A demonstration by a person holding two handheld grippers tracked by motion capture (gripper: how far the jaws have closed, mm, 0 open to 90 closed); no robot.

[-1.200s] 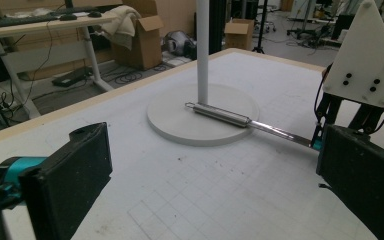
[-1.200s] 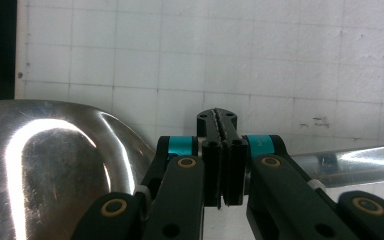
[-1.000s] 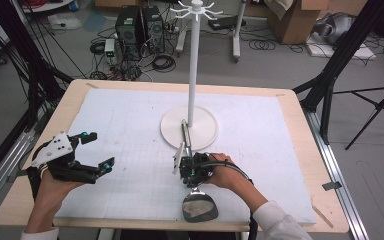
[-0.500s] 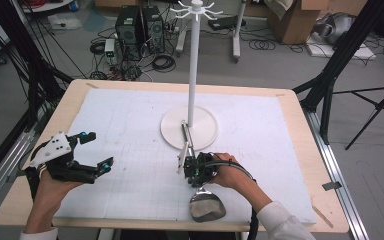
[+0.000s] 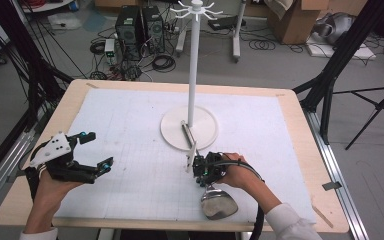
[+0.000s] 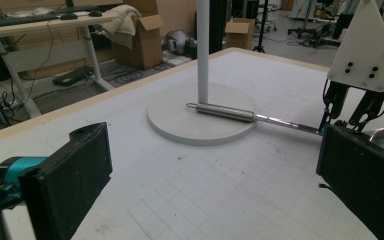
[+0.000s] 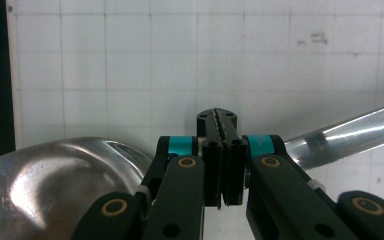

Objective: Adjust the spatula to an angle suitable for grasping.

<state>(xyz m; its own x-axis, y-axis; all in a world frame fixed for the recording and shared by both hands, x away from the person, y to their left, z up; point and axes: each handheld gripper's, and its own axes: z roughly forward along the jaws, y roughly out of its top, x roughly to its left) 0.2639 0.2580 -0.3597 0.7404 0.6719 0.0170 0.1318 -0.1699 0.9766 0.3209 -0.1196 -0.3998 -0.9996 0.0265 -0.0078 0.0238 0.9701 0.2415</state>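
Near the desk's (image 5: 290,107) front edge, the right gripper (image 5: 203,169) has its fingers clamped on the steel ladle (image 5: 218,202), whose handle lies on the stand's base (image 5: 206,125). The left gripper (image 5: 91,152) hovers with fingers apart.

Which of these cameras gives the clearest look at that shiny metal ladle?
The high view: the whole shiny metal ladle lies there from its bowl near the table edge to its handle on the stand's white round base. The left gripper view catches its handle; the right gripper view, close-up, its bowl and stem.
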